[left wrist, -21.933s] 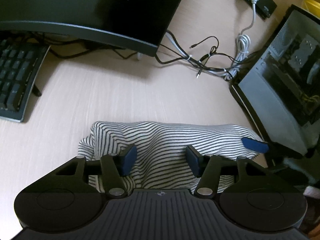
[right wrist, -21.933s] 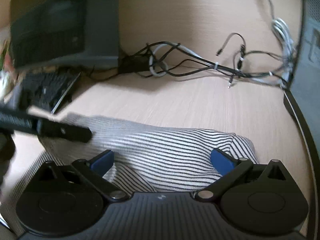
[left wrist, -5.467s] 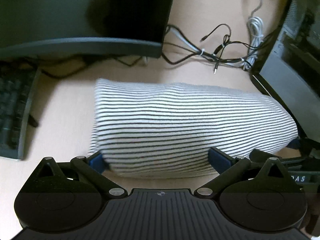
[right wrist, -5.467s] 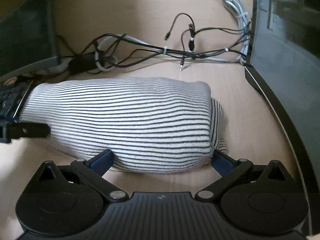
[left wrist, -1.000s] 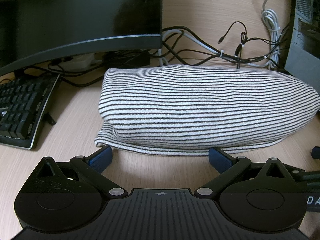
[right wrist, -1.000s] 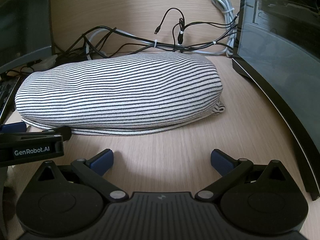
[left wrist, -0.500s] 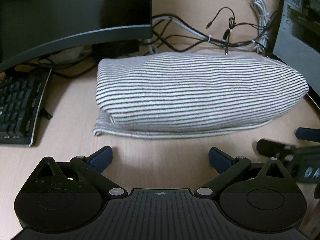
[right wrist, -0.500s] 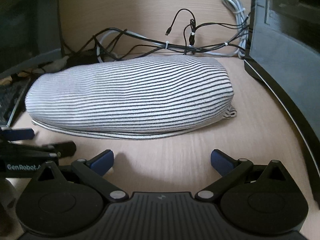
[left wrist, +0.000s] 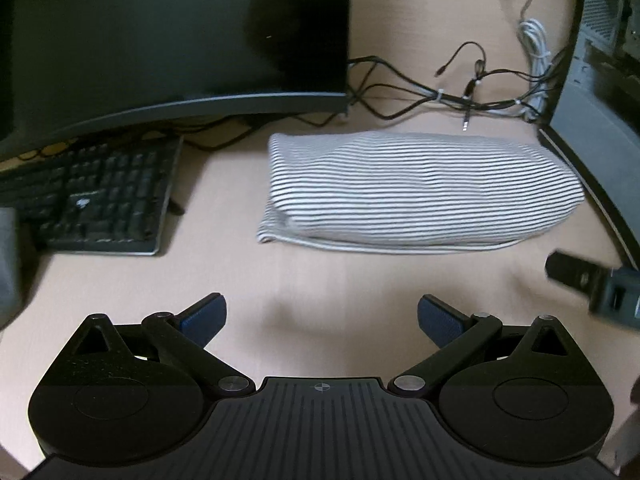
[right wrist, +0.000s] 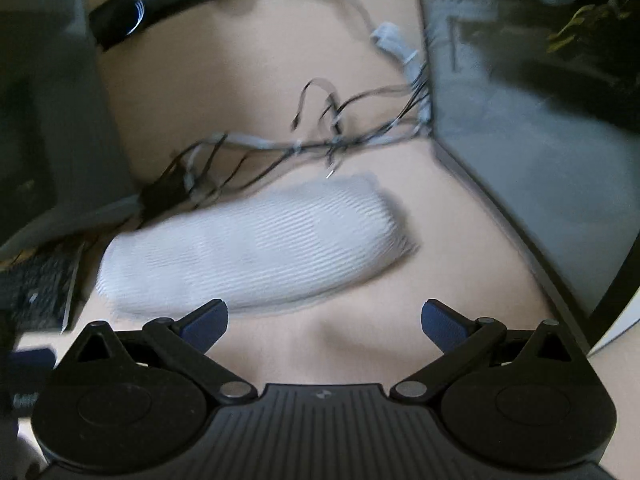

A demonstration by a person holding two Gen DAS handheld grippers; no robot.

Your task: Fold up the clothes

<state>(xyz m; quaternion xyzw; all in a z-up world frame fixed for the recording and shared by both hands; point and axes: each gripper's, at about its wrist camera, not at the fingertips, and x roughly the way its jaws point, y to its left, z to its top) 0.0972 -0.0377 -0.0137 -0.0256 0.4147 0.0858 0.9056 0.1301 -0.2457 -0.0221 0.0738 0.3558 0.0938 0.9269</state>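
Folded striped garment (left wrist: 420, 190) lay on the desk (left wrist: 320, 276), both grippers empty and clear of it.

The left gripper (left wrist: 320, 316) hovered above bare desk with its blue-padded fingers spread wide, the garment lying ahead of it between the keyboard (left wrist: 92, 196) and the computer case (left wrist: 592, 120), just in front of the tangled cables (left wrist: 460, 96). The right gripper (right wrist: 324, 320) was likewise spread, holding nothing; its view was heavily motion-blurred, so the garment's stripes smeared to a pale mass and the cables and case lost their edges. A dark part of the right gripper intruded at the right edge of the left view, blurred and cut off. The monitor (left wrist: 172, 32) was cropped by the frame and hid the desk behind it. The garment's lower layers showed only as a thin edge.
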